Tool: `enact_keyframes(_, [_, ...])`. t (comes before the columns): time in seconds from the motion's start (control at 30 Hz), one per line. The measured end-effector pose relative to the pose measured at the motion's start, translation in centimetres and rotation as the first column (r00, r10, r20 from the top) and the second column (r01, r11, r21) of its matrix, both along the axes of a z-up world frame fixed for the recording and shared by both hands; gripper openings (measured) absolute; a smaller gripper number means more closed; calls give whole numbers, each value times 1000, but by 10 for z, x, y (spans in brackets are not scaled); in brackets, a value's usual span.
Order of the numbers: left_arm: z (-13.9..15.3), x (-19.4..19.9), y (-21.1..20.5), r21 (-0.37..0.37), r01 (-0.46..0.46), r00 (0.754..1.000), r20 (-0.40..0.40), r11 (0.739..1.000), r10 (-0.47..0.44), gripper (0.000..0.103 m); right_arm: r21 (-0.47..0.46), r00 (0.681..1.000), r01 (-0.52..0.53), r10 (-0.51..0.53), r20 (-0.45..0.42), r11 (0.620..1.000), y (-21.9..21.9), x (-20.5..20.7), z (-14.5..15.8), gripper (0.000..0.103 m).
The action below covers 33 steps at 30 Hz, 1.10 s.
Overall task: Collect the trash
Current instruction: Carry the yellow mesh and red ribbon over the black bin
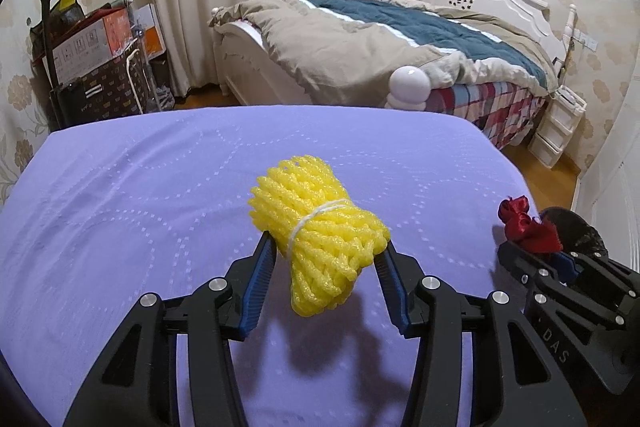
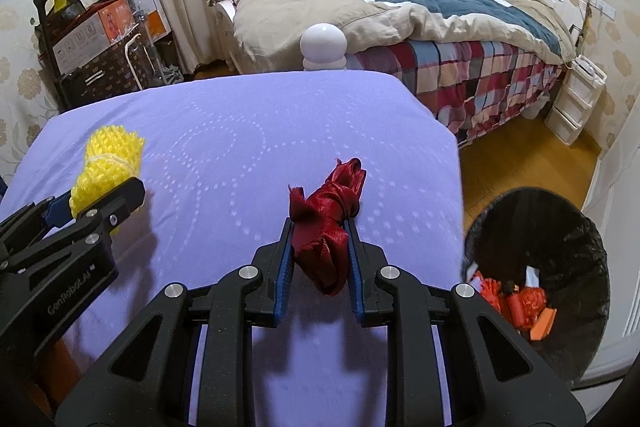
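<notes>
My left gripper (image 1: pixel 326 247) is shut on a yellow foam net bundle (image 1: pixel 320 231) tied with white string, lifted above the purple cloth (image 1: pixel 140 207); its shadow falls below it. In the right wrist view the same bundle (image 2: pixel 108 163) and left gripper (image 2: pixel 106 197) appear at the left. My right gripper (image 2: pixel 320 227) is shut on a crumpled dark red ribbon (image 2: pixel 328 223), also raised off the cloth (image 2: pixel 240 131). The red ribbon (image 1: pixel 528 223) shows at the right edge of the left wrist view, in the right gripper (image 1: pixel 532 247).
A black-lined trash bin (image 2: pixel 560 227) stands on the wooden floor off the cloth's right edge, holding orange and red scraps (image 2: pixel 520 303). Beyond the cloth are a bed (image 2: pixel 420 19) with a white bedpost knob (image 2: pixel 323 43), curtains, boxes (image 1: pixel 92 43) at left, and a white drawer unit (image 2: pixel 576 103).
</notes>
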<state>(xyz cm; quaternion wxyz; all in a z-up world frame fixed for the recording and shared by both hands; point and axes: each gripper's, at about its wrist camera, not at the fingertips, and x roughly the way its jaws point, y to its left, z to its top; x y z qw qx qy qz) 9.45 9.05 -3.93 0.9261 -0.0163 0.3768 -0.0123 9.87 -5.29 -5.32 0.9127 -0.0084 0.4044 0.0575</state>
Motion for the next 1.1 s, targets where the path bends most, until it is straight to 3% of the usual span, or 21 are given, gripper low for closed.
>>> enact_keyframes(0.23, [9, -23, -23, -11, 53, 998, 30, 999, -53, 49, 8, 998, 33, -33, 49, 999, -25, -38, 17, 23])
enact_keyframes(0.53, [26, -37, -78, -18, 169, 982, 84, 986, -167, 49, -9, 980, 156, -154, 123, 988, -83, -74, 39, 23])
enact_keyframes(0.8, [32, -40, -141, -1, 284, 951, 129, 959, -282, 49, -15, 951, 281, -276, 139, 960, -142, -81, 38, 23])
enact_keyframes(1.1, [26, -27, -204, 23, 366, 922, 129, 930, -366, 49, -22, 921, 372, -367, 128, 928, -192, -77, 27, 23])
